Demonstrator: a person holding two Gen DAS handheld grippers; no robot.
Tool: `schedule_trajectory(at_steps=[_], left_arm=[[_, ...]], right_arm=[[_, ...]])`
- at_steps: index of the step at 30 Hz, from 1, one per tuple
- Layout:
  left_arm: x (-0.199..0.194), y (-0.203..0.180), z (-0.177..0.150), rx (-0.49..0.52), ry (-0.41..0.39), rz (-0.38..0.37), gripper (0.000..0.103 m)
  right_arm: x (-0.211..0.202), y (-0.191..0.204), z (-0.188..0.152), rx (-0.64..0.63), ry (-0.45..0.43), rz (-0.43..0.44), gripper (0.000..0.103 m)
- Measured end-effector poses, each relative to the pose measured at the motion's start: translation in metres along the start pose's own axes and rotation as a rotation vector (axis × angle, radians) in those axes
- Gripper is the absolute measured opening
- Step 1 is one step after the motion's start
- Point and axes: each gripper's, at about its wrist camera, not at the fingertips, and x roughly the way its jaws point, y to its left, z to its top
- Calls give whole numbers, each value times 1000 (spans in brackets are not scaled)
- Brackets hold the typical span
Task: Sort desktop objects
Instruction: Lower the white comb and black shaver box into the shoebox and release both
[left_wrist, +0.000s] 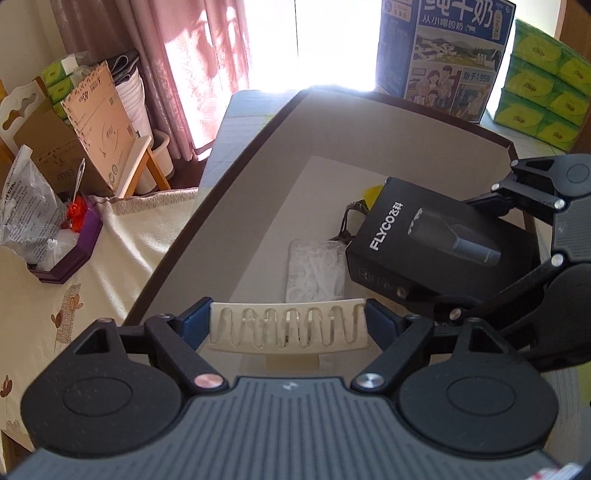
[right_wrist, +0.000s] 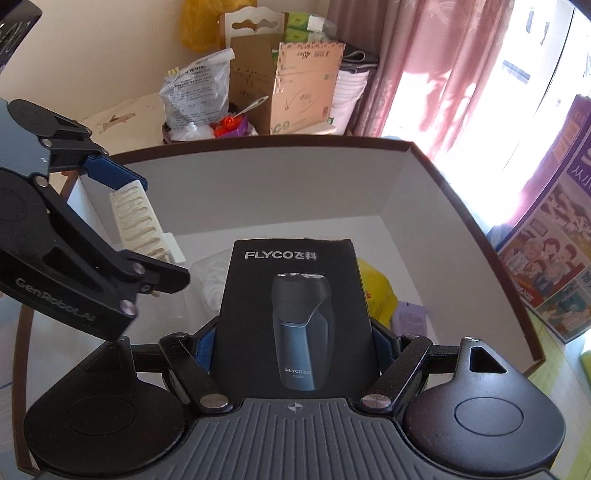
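Over the open storage box (right_wrist: 369, 177), the left gripper (left_wrist: 290, 325) clamps a cream slotted rack (left_wrist: 288, 326) at left while the right gripper (right_wrist: 293, 343) clamps a black shaver carton (right_wrist: 293, 314) at right; both appear mid-placement, needing lowering before release.

Left wrist view sat on left gripper (left_wrist: 288, 328), looked steeply down, close, into open box (left_wrist: 258, 155) from its near-left side, curtain (left_wrist: 192, 74) beyond. Right wrist view sat on right gripper (right_wrist: 293, 343), same steep tilt, close, facing box (right_wrist: 280, 192) back wall. Shared: box interior, shaver carton (left_wrist: 424, 240) (right_wrist: 295, 314), comb (left_wrist: 288, 328) (right_wrist: 138, 221); each view caught other gripper
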Motion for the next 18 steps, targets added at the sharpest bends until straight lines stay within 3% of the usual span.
schedule_trajectory(at_steps=[18], left_arm=[[39,4,8,-62,79,22,84]], right_arm=[[18,-23,-2,49,25,-6,76]])
